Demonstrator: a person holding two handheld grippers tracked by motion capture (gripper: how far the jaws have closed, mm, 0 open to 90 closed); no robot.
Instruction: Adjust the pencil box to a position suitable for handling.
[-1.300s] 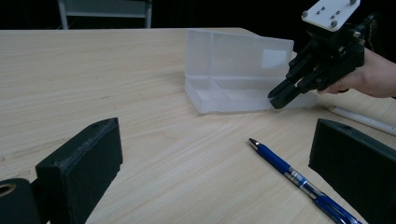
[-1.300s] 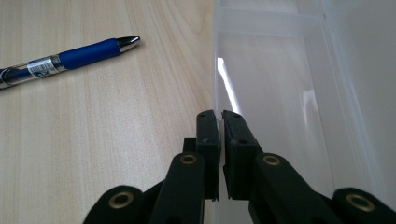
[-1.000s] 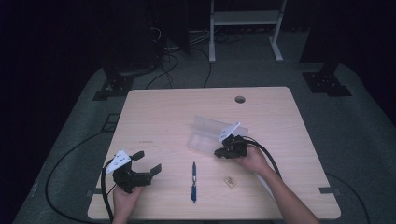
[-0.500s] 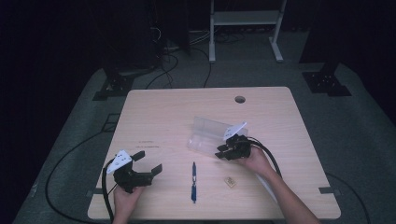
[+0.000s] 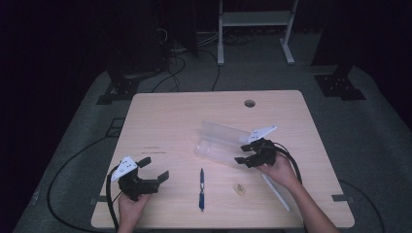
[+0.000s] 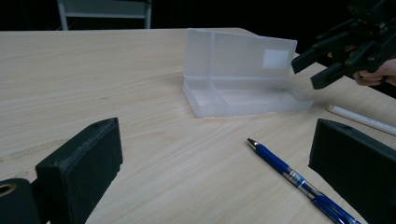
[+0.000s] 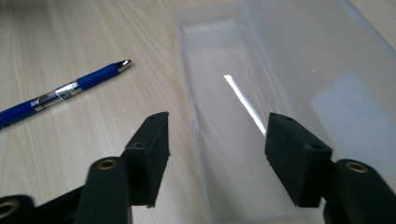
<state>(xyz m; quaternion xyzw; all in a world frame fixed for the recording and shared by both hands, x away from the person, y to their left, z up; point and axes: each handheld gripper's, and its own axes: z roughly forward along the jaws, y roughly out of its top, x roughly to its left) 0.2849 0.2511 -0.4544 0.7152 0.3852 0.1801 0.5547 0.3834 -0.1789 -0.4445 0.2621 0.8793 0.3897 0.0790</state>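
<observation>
Your left gripper [image 5: 151, 170] sits near the table's [image 5: 175, 121] front-left edge, jaws spread wide, nothing btwn them. Blue pen [image 5: 201, 188] lies just right of it. The clear plastic case [image 5: 221, 143] is mid-table, lid up. Your right gripper [image 5: 245, 156] is at the case's right end, jaws just been opening, parted w/ nothing pinched; the case tray lies just ahead of the fingers [image 7: 150, 140].

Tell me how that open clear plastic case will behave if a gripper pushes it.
The clear case looks thin-walled and empty, so it is probably light and would likely slide on the smooth table rather than resist. Its lid stands upright, so a push high on it may tip the case or swing the lid. The glossy plastic probably offers the right gripper little grip.
</observation>
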